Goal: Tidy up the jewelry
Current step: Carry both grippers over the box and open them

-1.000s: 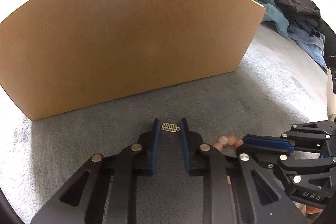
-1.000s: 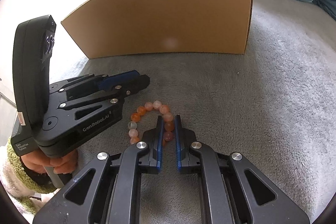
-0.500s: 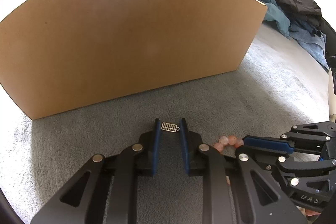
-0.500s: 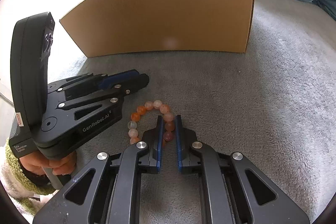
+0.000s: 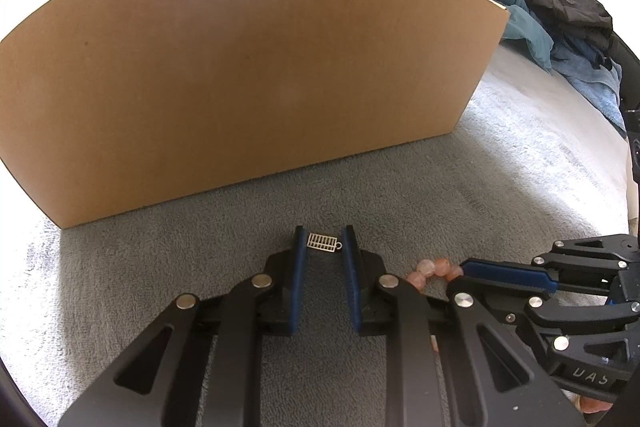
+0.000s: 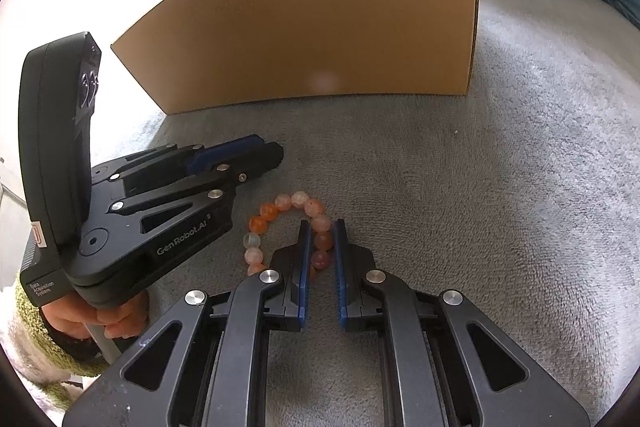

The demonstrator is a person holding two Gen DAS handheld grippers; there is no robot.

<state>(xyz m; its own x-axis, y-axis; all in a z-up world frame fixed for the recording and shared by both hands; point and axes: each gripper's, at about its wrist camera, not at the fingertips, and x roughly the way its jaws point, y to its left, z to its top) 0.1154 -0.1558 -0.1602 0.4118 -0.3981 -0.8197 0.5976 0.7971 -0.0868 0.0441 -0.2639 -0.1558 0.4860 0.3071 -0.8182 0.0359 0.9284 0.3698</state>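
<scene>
Bracelet (image 6: 298, 227) clamped between right gripper (image 6: 322, 241) pads | charm (image 5: 322, 242) pinched by left gripper (image 5: 323, 245)

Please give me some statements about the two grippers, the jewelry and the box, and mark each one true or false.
1. The right gripper is closed on the bead bracelet. True.
2. The small silver charm sits between the left gripper fingers. True.
3. The bracelet lies inside the cardboard box. False: it lies on the grey blanket, in front of the box.
4. The bracelet beads are blue. False: they are orange and pink.
</scene>
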